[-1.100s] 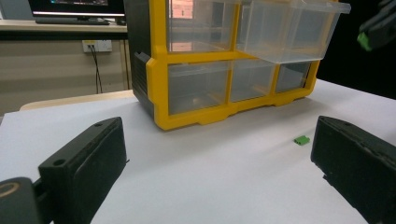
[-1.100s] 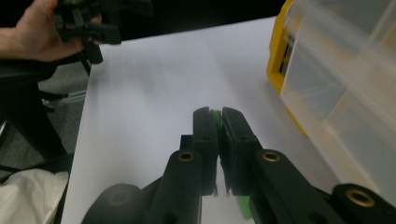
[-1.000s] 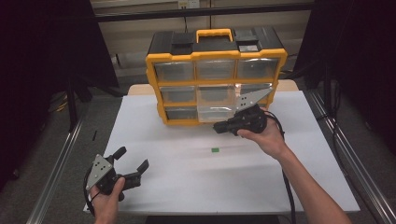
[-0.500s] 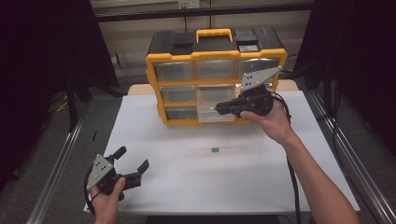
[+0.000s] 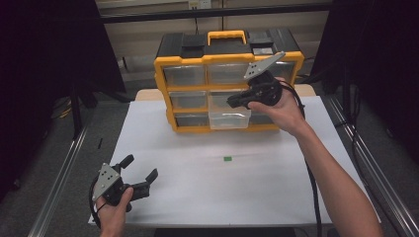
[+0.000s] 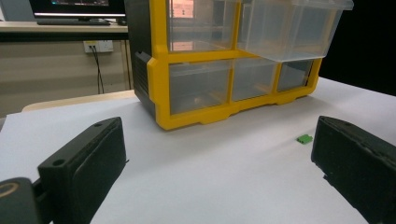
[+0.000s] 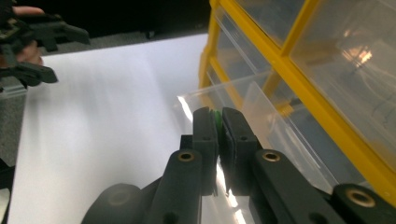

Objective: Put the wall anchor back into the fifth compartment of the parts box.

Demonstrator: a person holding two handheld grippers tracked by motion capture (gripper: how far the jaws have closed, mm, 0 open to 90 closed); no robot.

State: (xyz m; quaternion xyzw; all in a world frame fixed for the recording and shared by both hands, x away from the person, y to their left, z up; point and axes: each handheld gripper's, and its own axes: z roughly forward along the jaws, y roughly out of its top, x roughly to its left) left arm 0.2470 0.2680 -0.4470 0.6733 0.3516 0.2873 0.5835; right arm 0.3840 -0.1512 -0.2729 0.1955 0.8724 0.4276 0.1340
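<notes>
**Small green part held over an open drawer**

A person's right gripper (image 5: 236,101) hangs in front of a yellow-and-black organiser (image 5: 227,74) at the far side of a white-topped bench (image 5: 197,197), its jaws pressed together on a small green piece (image 7: 217,115); in the right gripper view a sliver of green shows between the two black pads. Just below the jaw tips, the clear drawer (image 5: 230,117) in the middle of the cabinet's bottom row stands pulled out, its open top facing up. The other drawers sit flush in their yellow frame.

A second green piece (image 5: 227,158) lies alone on the white surface, in front of the cabinet and well apart from both hands. In the left gripper view it sits just beside the tip of one jaw.

The left gripper (image 5: 141,173) rests low at the near left corner of the bench, held in the person's hand, its jaws spread wide with nothing between them and pointing toward the cabinet.
</notes>
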